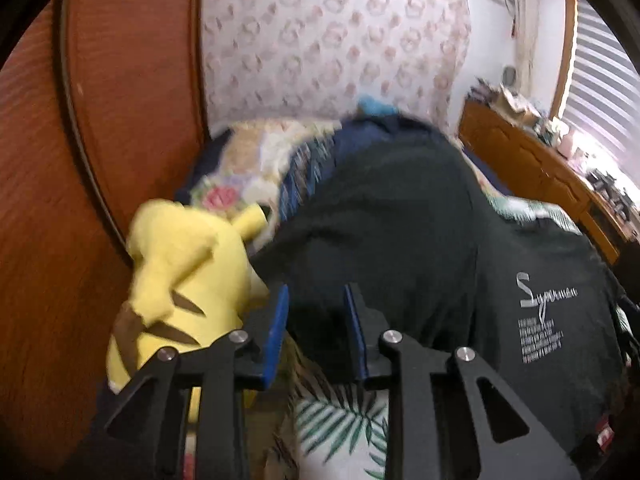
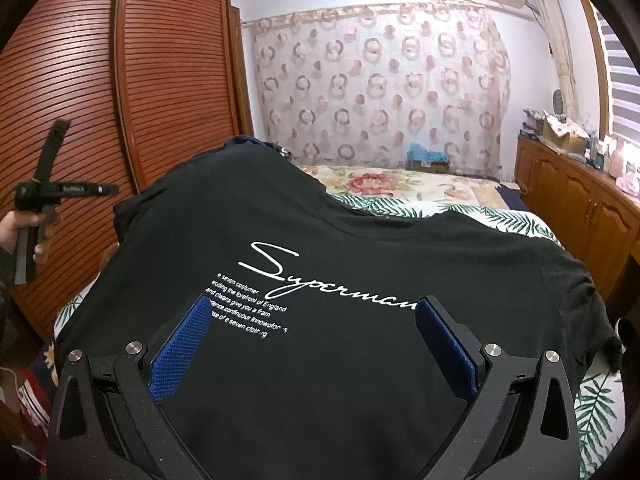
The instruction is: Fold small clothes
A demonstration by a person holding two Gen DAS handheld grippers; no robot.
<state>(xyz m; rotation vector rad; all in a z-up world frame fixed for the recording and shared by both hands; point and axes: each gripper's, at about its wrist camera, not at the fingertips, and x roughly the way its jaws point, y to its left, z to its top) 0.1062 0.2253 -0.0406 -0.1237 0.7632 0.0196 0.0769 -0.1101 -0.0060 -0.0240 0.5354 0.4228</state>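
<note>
Both tongs gape empty: left gripper (image 1: 316, 320), right gripper (image 2: 312, 344). Pinch tee (image 2: 320, 240) sleeve edges, fold evenly.

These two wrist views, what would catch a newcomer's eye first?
The black cotton T-shirt with white script lettering, spread across the leaf-print bedspread, fills the right wrist view. In the left wrist view a bright yellow plush toy with brown stripes lies at the shirt's left edge, beside the reddish slatted wooden wardrobe.
</note>
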